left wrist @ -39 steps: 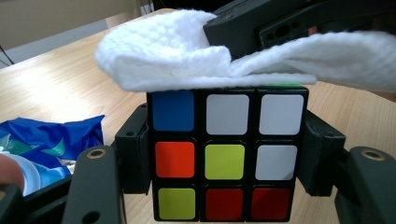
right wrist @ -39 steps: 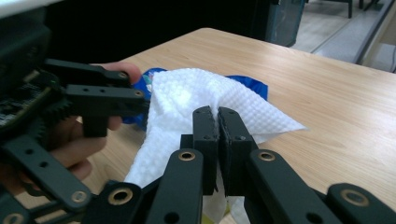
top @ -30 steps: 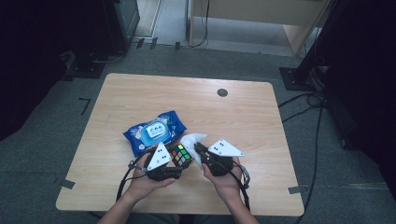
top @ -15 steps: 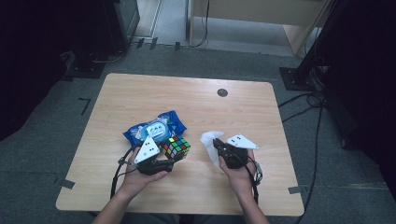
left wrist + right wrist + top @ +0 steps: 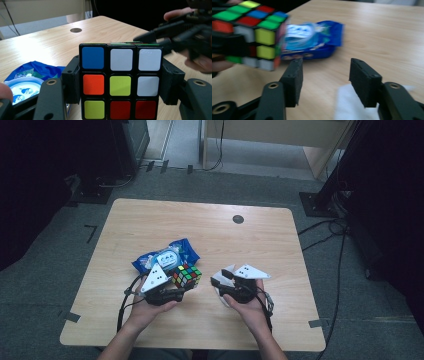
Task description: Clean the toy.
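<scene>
My left gripper [image 5: 184, 281] is shut on a scrambled Rubik's cube [image 5: 187, 275], its pads pressing the cube [image 5: 121, 81] from both sides; blue, white, orange, yellow and red squares face the camera. The cube [image 5: 253, 35] is held just above the table, left of centre. My right gripper [image 5: 218, 284] stands open a short way to the cube's right, jaws apart with nothing between them [image 5: 325, 83]. A white wipe [image 5: 348, 103] lies on the table under the right gripper. A blue pack of wet wipes [image 5: 166, 256] lies flat just behind the cube.
The wooden table [image 5: 210, 235] has a round grommet hole [image 5: 238, 219] near its far edge. Tape marks sit at the table's corners [image 5: 315, 322]. Black cables trail on the grey floor to the right [image 5: 335, 227].
The left gripper has carried the cube leftward, toward the wipes pack. The right gripper has drawn away to the right and lower, widening the gap between the two.
</scene>
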Motion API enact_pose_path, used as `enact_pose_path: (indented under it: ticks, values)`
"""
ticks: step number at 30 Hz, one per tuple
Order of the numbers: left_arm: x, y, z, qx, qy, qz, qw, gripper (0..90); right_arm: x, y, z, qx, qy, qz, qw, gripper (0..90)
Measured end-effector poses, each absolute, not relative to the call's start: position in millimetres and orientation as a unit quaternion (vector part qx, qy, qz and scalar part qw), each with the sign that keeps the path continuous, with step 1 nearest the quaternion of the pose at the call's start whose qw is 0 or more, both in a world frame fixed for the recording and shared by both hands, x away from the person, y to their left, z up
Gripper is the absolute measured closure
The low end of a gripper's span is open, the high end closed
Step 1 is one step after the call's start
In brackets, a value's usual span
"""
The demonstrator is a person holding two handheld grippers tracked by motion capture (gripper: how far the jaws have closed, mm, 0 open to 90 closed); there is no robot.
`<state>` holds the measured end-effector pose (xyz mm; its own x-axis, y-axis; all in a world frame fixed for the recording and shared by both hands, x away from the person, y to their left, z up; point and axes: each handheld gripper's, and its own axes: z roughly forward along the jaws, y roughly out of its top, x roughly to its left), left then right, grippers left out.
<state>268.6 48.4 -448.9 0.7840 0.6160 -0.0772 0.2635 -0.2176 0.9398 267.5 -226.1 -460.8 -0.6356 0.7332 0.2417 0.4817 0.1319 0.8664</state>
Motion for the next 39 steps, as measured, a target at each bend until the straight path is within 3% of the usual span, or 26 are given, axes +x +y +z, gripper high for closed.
enact_pose_path:
  ticks: [7,12,21,23,24,27,39]
  values:
    - [269,51,-446,0.748,0.306,0.159,0.567,34.3,260,-195,-467,0.386,0.751,0.533,0.054,31.3]
    - [267,46,-448,0.746,0.311,0.157,0.567,34.3,255,-180,-468,0.39,0.738,0.549,0.042,29.1]
    - [266,38,-451,0.745,0.317,0.148,0.568,34.3,250,-169,-470,0.405,0.724,0.555,0.061,24.3]
    - [265,36,-451,0.747,0.314,0.146,0.567,34.3,248,-166,-471,0.408,0.722,0.555,0.063,26.2]
    - [265,35,-452,0.748,0.314,0.145,0.567,34.3,246,-164,-471,0.411,0.719,0.555,0.074,31.7]
    - [265,35,-452,0.748,0.314,0.143,0.567,34.3,245,-164,-472,0.412,0.718,0.554,0.083,32.2]
    - [273,39,-450,0.762,0.319,0.095,0.555,33.3,242,-164,-471,0.338,0.769,0.509,0.188,34.1]
